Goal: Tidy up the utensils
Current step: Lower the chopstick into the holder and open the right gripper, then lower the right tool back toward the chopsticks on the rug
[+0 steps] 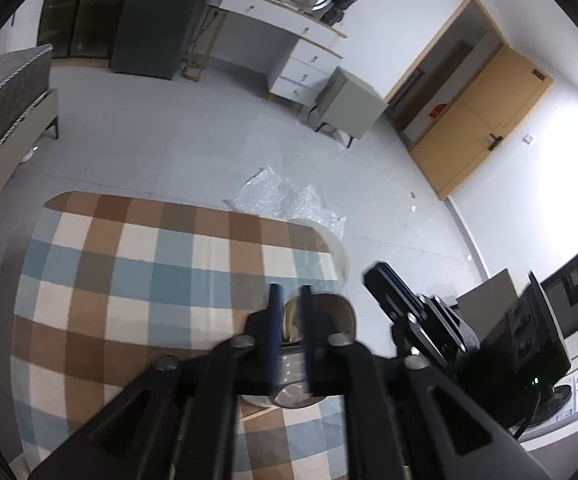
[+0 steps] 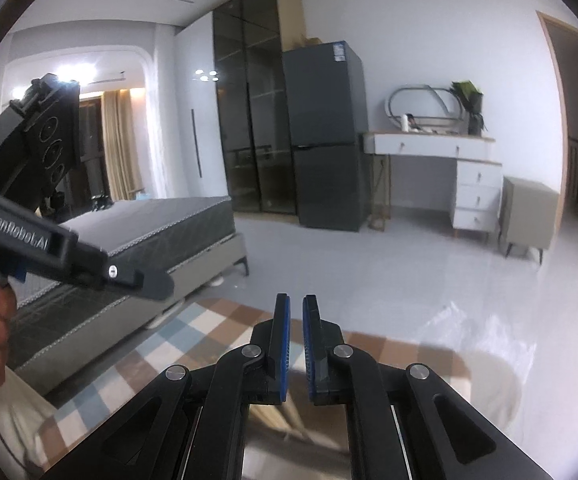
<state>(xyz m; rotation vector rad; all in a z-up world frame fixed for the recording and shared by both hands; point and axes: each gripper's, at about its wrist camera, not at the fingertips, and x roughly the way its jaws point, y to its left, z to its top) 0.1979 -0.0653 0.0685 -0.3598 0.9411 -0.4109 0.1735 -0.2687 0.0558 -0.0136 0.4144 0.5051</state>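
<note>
Broadly, the work surface is a brown, blue and cream checked tablecloth (image 1: 129,280) filling the lower left of the left wrist view.

On it, at lower centre of that view and directly beneath the left gripper (image 1: 290,312), stands a round polished-metal utensil holder (image 1: 329,312). Its rim shows at the right of the gripper's fingers. Pale wooden utensil handles (image 1: 289,320) rise inside the holder; their number and type cannot be determined.

Handling assessment:
- The metal holder is probably rigid, smooth and slippery. It may tip if pushed at the rim.
- The wooden handles appear light and stiff. Grip one along the upper shaft, across its narrow width, clear of the rim.

Left gripper: jaws parted by a narrow gap, with the wooden handles visible in the gap. The pads do not appear to press on anything.

Right gripper (image 2: 296,320): blue-padded jaws nearly together, only a slim gap, nothing between them. It sits at lower centre of the right wrist view, above the near table edge. In the left wrist view it appears at lower right, beside the holder.
</note>
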